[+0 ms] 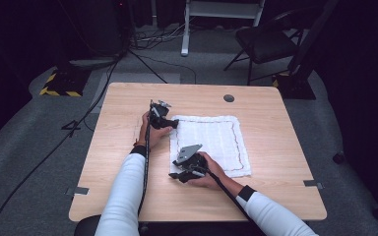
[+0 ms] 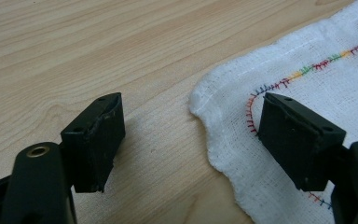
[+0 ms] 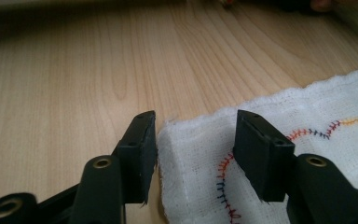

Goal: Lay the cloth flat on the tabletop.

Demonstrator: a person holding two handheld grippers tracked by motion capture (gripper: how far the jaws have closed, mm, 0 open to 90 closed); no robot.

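Observation:
A white cloth (image 1: 216,137) with a coloured stitched border lies flat on the wooden table (image 1: 280,189). My left gripper (image 1: 173,123) is at the cloth's far left corner. In the left gripper view my left gripper (image 2: 191,100) is open: one jaw is over bare wood, the other over the cloth (image 2: 242,140), with the corner between them. My right gripper (image 1: 176,175) is at the near left corner. In the right gripper view my right gripper (image 3: 196,116) is open, its jaws either side of that corner of the cloth (image 3: 191,177), with gaps showing.
A round grommet hole (image 1: 229,98) sits near the table's far edge. Beyond the table a black chair (image 1: 266,44) stands at the back right, cables run over the floor, and a yellow-and-black striped base (image 1: 61,84) lies at the back left.

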